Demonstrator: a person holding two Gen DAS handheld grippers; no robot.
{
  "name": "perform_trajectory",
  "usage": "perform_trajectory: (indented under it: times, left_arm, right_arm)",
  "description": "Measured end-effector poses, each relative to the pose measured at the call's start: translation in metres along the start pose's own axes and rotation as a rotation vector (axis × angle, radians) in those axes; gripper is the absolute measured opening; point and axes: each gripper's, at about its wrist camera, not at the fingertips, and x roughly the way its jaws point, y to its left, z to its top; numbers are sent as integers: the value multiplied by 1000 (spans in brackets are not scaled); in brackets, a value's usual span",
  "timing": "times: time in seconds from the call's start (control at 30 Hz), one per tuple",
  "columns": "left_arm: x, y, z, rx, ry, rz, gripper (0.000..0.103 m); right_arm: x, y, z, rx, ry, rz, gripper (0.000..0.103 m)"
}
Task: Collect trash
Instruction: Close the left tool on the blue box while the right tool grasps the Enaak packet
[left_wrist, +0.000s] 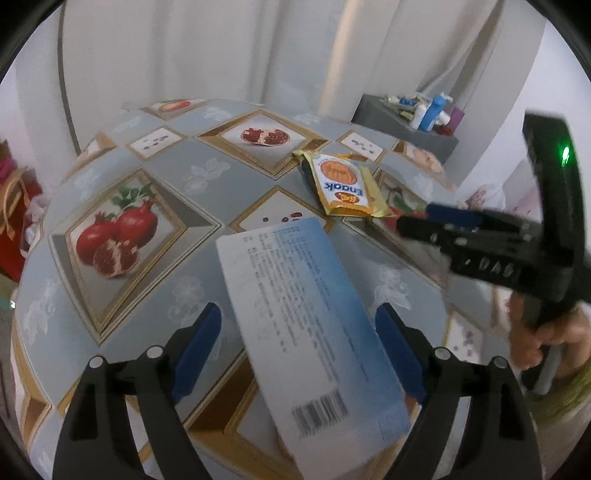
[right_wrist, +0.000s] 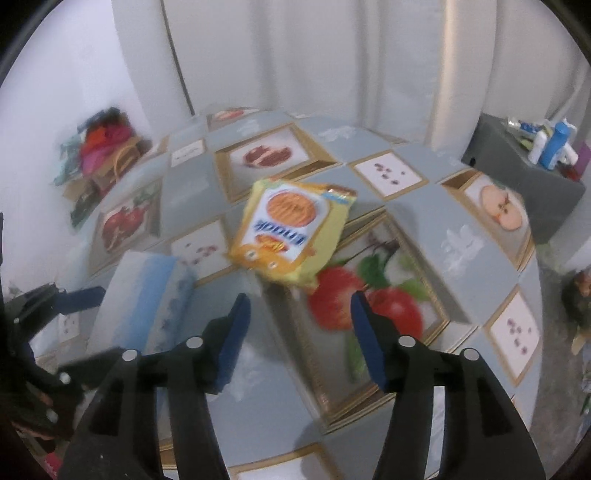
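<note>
**2 pieces of trash on the tabletop, neither one gripped**

You are working on 2 items. The yellow snack wrapper (right_wrist: 291, 232) is lying flat on the fruit-patterned tabletop (left_wrist: 177, 158), just ahead of your right tool (right_wrist: 299, 314) and slightly left of its centre line. The white and blue carton (left_wrist: 310, 325) is lying nearer to you, its long side running up between the blue pads (left_wrist: 201, 332) of your left tool (left_wrist: 299, 325).

Your left tool is standing wide, with a visible gap on both sides of the carton, so nothing is being held there. Your right tool is standing at a middling width with only bare tabletop between its pads; the wrapper is lying beyond the tips, apart from them. From the left wrist view, that right tool is reaching in from the side, with its tips near the wrapper's lower corner.

In my judgement you are at the pick-up step, lining up on both items, and the collecting itself is not yet done. Next, your left tool needs to settle lower around the carton and close across its narrow width; the carton is lying skewed, so a slight roll of the wrist would square the pads to its sides. Your right tool needs to advance and drop until a raised edge of the wrapper sits between the pads. A thin flat wrapper may slip, so aim for the crumpled near corner. No bin is showing in either view.
</note>
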Motion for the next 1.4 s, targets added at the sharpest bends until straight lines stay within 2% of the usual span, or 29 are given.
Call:
perform_trajectory:
  times: [0.27, 0.37, 0.57, 0.83, 1.07, 1.4]
  left_arm:
    - [9, 10, 16, 28, -50, 54, 80]
    - [14, 19, 29, 38, -68, 103, 78]
    - [29, 35, 58, 23, -90, 151, 78]
    - [40, 41, 73, -11, -104, 134, 78]
    - [42, 44, 74, -23, -101, 112, 78]
    - [42, 43, 74, -17, -103, 117, 78]
  right_arm:
    - [16, -4, 18, 24, -11, 33, 65]
    - [24, -3, 25, 35, -11, 51, 70]
    - [44, -2, 38, 65, -2, 75, 77]
    - [62, 6, 44, 26, 5, 44, 82]
    - [65, 15, 41, -60, -2, -13, 81]
    - [63, 10, 40, -70, -23, -47, 60]
